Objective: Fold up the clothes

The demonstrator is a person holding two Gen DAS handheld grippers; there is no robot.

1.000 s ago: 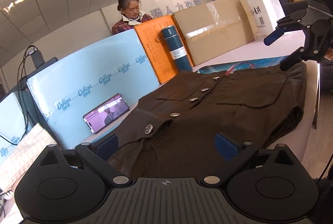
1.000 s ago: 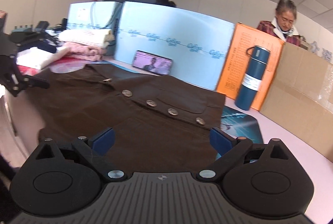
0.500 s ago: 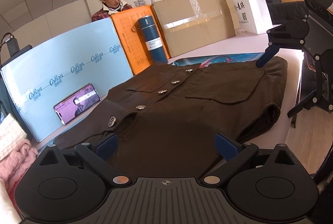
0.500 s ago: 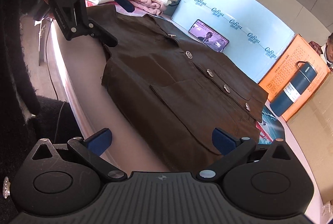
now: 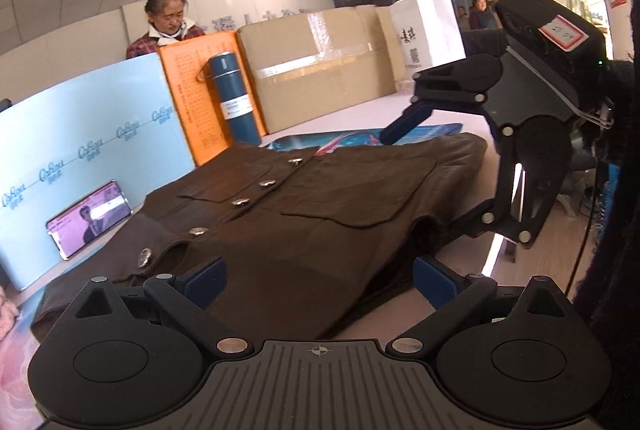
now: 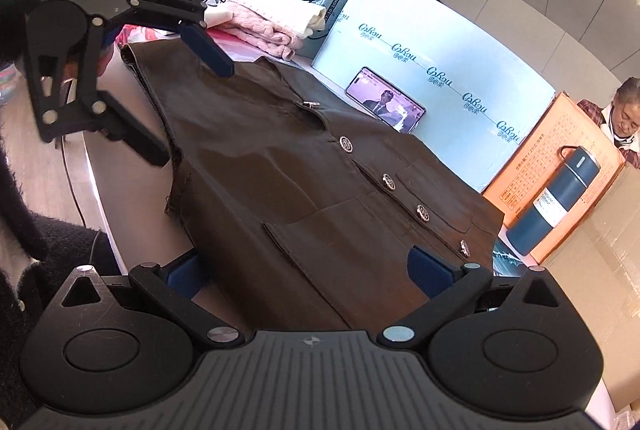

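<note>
A dark brown buttoned vest point(image 5: 312, 214) lies flat on the white table, also in the right wrist view point(image 6: 288, 170). My left gripper point(image 5: 320, 280) is open, its pads astride the vest's near side edge at the shoulder end. My right gripper point(image 6: 304, 270) is open, its pads astride the near edge at the hem end. Each gripper shows in the other's view: the right one point(image 5: 436, 174) over the hem corner, the left one point(image 6: 180, 110) by the shoulder. Neither holds cloth.
A phone point(image 6: 384, 104) leans on light blue foam boards point(image 5: 88, 146). A blue flask point(image 5: 234, 96), an orange board and cardboard boxes point(image 5: 320, 70) stand at the back. Folded pink and white clothes point(image 6: 264, 18) lie at the left end. A woman stands behind. The table's front edge point(image 6: 116, 198) is close.
Both grippers have come down and in toward the vest's near edge. Their open jaws now straddle the cloth at the shoulder end and the hem end.
</note>
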